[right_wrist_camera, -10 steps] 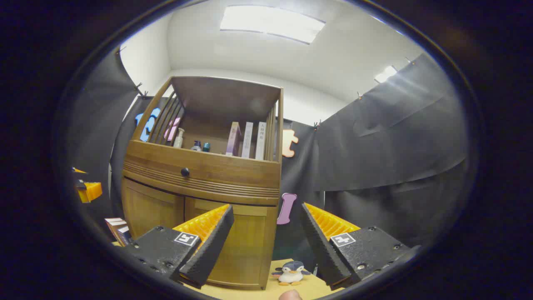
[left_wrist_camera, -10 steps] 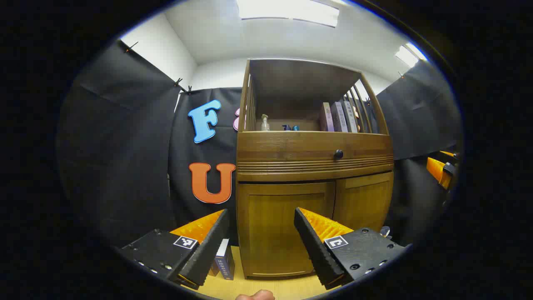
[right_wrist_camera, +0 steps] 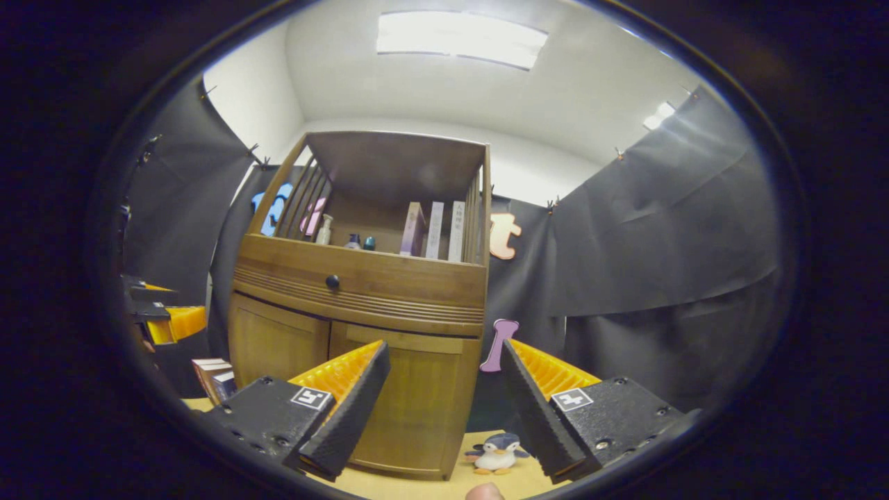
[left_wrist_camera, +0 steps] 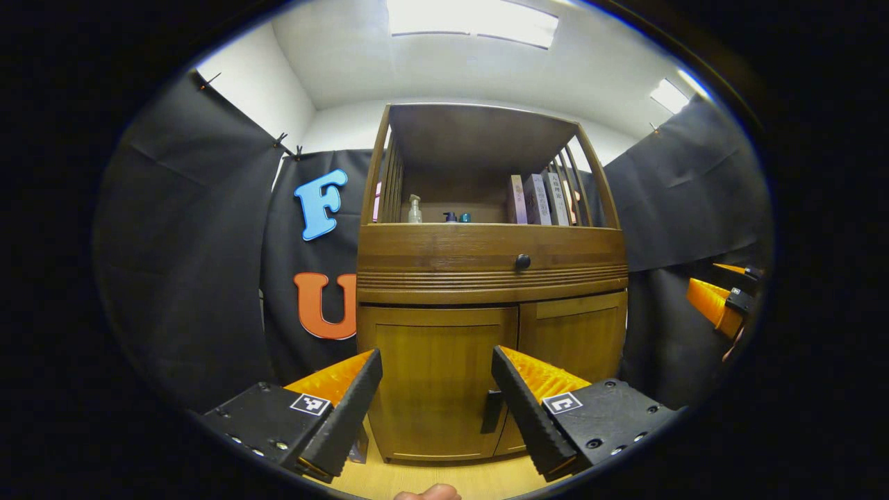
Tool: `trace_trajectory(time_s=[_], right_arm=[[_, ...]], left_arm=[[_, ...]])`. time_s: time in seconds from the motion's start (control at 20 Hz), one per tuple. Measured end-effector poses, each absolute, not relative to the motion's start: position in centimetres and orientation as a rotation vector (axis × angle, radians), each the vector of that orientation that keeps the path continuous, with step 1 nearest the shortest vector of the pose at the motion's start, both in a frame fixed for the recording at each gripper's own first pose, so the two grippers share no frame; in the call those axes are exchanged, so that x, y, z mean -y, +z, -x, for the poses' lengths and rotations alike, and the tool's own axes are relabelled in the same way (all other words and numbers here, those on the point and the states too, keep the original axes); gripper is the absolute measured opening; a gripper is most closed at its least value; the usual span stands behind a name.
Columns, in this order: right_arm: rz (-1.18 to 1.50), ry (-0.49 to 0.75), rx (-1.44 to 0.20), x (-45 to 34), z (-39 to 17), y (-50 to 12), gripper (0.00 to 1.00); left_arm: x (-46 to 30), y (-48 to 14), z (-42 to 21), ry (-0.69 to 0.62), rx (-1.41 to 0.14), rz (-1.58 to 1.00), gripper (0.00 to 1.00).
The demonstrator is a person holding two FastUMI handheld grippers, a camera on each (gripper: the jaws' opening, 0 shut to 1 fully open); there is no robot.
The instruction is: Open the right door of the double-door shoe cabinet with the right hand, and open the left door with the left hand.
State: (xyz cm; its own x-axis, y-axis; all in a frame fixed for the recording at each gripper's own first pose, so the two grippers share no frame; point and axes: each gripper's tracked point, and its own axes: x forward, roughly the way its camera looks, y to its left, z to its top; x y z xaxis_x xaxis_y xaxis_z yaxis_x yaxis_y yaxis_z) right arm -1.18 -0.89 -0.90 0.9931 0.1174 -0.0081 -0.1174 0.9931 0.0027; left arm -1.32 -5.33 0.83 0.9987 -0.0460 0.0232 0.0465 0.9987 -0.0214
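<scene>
The wooden shoe cabinet [left_wrist_camera: 489, 278] stands ahead with both lower doors closed. In the left gripper view my left gripper [left_wrist_camera: 436, 353] is open and short of the left door [left_wrist_camera: 434, 389], whose dark handle [left_wrist_camera: 492, 411] shows by the centre seam. The right door [left_wrist_camera: 573, 340] is beside it. In the right gripper view my right gripper [right_wrist_camera: 444, 347] is open, its left finger across the right door [right_wrist_camera: 410, 410], and it touches nothing. The left door [right_wrist_camera: 278, 344] lies further left. Each view catches the other gripper at its edge: the right gripper [left_wrist_camera: 719, 302] and the left gripper [right_wrist_camera: 170, 319].
A drawer with a round knob [left_wrist_camera: 522, 261] runs above the doors. The open shelf on top holds bottles [left_wrist_camera: 414, 208] and books [left_wrist_camera: 535, 200]. A toy penguin [right_wrist_camera: 496, 451] sits on the floor at the cabinet's right corner. Stacked books [right_wrist_camera: 215, 375] lie at its left.
The cabinet has slid left in the left gripper view and right in the right gripper view, and the door handle now shows. Both doors are still closed.
</scene>
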Motion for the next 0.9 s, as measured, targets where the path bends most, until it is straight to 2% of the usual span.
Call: trace_trajectory(time_s=[0.1, 0.15, 0.2, 0.25, 0.3, 0.35, 0.5, 0.55, 0.8, 0.9], right_arm=[[-0.005, 0.118, -0.002, 1.5, 1.2, -0.7, 1.0], [-0.01, 0.121, 0.0, 1.7, 1.0, -0.7, 1.0], [-0.015, 0.125, 0.001, 1.7, 0.8, -0.7, 1.0], [-0.02, 0.135, 0.001, 1.6, 0.7, -0.8, 1.0], [-0.026, 0.152, 0.0, 1.2, 0.6, -0.9, 1.0], [-0.03, 0.162, -0.004, 0.9, 0.6, -1.2, 1.0], [-0.029, 0.176, -0.016, 0.4, 0.4, -1.6, 1.0], [-0.03, 0.179, -0.016, 0.0, 0.1, -1.6, 1.0], [-0.029, 0.222, -0.042, -2.7, -1.0, -3.2, 1.0], [-0.038, 0.25, -0.07, -4.4, -1.4, -4.6, 1.0]], left_arm=[[5.5, 1.2, 1.4, -0.033, 0.027, 0.027, 1.0], [5.5, 1.4, 1.4, -0.025, 0.033, 0.026, 0.96], [5.5, 1.6, 1.4, -0.016, 0.038, 0.024, 0.96], [5.6, 1.6, 1.5, -0.017, 0.04, 0.02, 1.0], [5.9, 1.7, 1.5, -0.023, 0.043, 0.018, 0.96], [5.9, 1.8, 1.6, -0.021, 0.047, 0.016, 1.0], [5.8, 1.7, 1.7, -0.015, 0.051, 0.015, 1.0], [5.7, 1.7, 1.6, -0.011, 0.052, 0.014, 0.96], [5.1, 1.6, 1.4, 0.002, 0.054, 0.019, 1.0], [4.5, 1.1, 1.3, 0.003, 0.051, 0.017, 0.96]])
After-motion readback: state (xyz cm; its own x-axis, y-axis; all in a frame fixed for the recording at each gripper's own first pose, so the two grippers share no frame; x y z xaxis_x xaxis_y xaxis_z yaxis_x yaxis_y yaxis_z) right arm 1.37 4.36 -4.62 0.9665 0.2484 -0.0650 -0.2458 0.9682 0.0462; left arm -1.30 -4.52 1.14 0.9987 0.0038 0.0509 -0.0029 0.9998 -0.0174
